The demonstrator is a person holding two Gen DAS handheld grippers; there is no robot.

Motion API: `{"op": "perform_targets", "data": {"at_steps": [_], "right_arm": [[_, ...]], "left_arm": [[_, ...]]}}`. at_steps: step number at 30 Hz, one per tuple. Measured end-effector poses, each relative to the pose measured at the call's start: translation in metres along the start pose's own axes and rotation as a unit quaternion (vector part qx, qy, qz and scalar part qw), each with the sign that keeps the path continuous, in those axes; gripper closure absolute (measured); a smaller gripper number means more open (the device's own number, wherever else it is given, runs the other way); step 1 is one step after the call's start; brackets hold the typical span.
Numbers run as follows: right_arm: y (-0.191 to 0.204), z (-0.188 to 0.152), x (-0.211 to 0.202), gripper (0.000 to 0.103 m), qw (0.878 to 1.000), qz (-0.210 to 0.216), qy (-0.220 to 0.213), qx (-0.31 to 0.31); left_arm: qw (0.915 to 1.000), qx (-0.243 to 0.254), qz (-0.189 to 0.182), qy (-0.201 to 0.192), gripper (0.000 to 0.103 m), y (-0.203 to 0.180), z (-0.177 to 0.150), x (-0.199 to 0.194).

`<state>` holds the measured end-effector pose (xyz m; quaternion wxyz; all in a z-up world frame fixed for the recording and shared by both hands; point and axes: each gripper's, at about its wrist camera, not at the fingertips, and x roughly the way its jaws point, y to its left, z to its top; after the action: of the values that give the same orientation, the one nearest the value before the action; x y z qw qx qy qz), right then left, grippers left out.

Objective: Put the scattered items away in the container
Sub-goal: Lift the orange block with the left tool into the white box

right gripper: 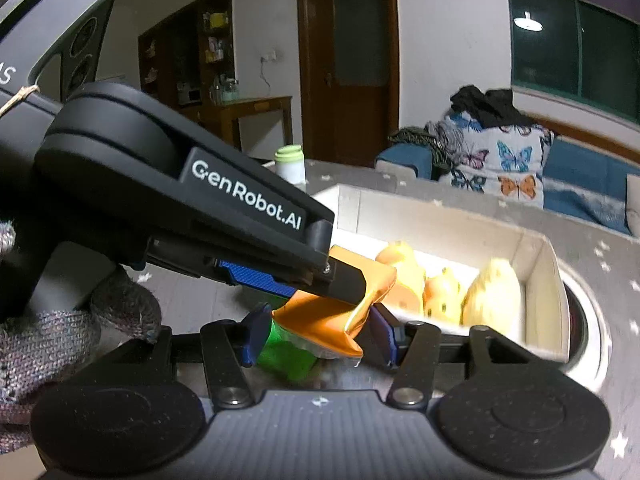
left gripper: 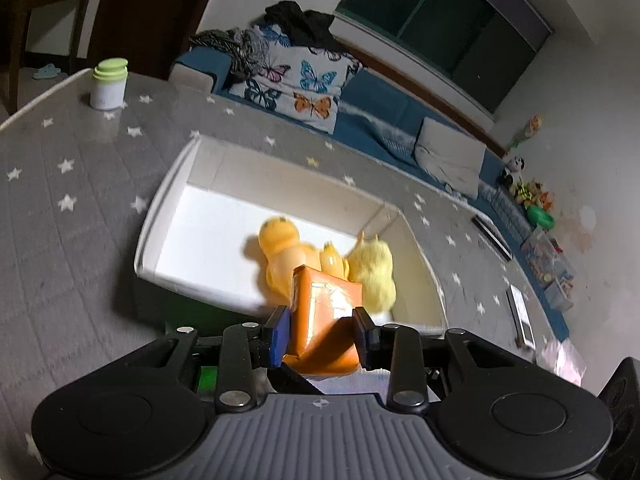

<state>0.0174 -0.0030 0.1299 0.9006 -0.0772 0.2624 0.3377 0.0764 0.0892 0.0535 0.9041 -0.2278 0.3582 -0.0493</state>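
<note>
Left gripper (left gripper: 320, 330) clenched the orange pack (left gripper: 326, 308), its long axis pointing ahead toward the box (left gripper: 160, 216) just beyond; right gripper (right gripper: 316, 338) stood released around a green item (right gripper: 286, 354).

The left gripper (left gripper: 320, 332) is clamped on an orange packet (left gripper: 324, 316), its blue-padded fingers (left gripper: 280, 334) pressing the packet's two sides, and it is held above the near edge of the white box (left gripper: 160, 216), angled down toward the box's inside. In the right wrist view the left gripper's black body reaches in from the upper left, with a gloved hand (right gripper: 60, 328) wrapped around its handle at the left edge. The right gripper (right gripper: 316, 338) sits just below the left one, on the near side of the box, its fingers (right gripper: 256, 336) spread apart on either side of the packet's lower end and a green item (right gripper: 284, 356); whether they touch either cannot be told.
</note>
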Motion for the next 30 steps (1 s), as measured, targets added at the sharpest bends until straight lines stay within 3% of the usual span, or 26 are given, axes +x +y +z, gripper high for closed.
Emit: {"op": "perform_targets", "data": {"at_steps": [15,30], "right_arm": [[-0.017,0.054,0.072,0.048,1.0,0.009,0.012,0.0],[-0.023,0.046,0.116,0.048,0.998,0.021,0.056,0.008]], "left_arm": [[0.9993,-0.033,0.014,0.003,0.067,0.031,0.052,0.046],[0.9974,-0.064,0.018,0.03,0.067,0.059,0.051,0.073]]}}
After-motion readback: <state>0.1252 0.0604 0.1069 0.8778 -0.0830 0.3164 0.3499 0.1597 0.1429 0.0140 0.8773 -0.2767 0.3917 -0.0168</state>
